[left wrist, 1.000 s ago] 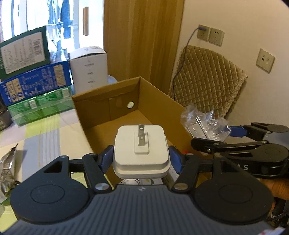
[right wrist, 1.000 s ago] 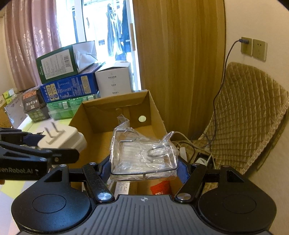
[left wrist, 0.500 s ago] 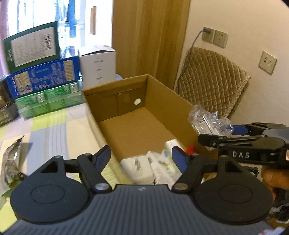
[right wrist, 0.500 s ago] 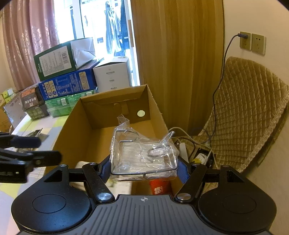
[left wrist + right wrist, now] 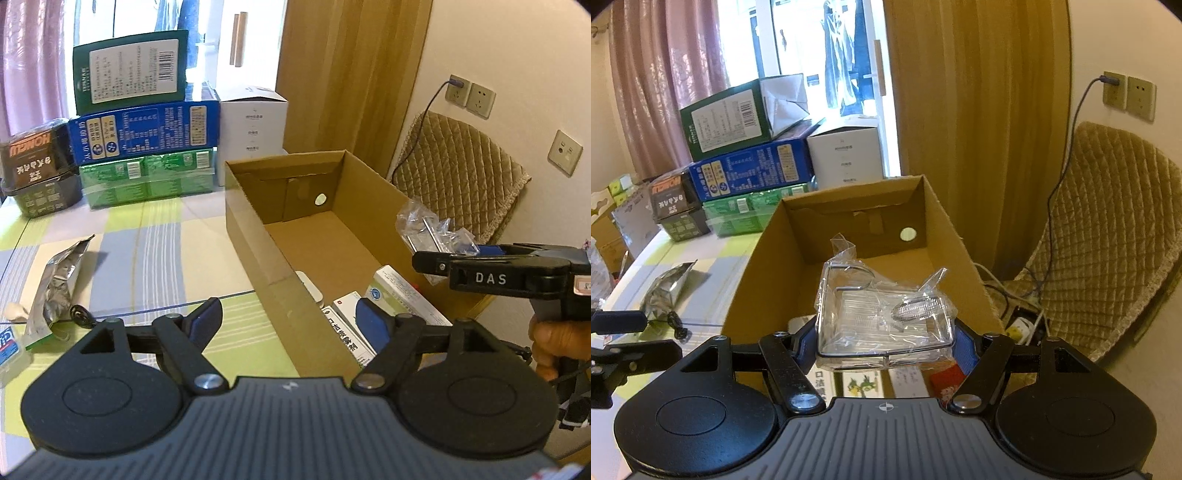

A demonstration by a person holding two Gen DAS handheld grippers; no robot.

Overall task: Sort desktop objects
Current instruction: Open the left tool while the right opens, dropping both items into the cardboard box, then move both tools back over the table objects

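Right wrist view, plastic-wrapped packet (image 5: 886,317) clamped between fingers (image 5: 966,349), left gripper (image 5: 291,321) spread, empty

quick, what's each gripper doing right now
Left gripper: open, holding nothing.
Right gripper: closed on the clear plastic packet.

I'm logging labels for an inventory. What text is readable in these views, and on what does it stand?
"DAS": on the side of the right gripper, which is shut on a clear plastic packet.
"HONGLI", upside down: on the black box in the stack.
Chinese print on the blue box, the green-edged box and the medicine boxes: too small to read.
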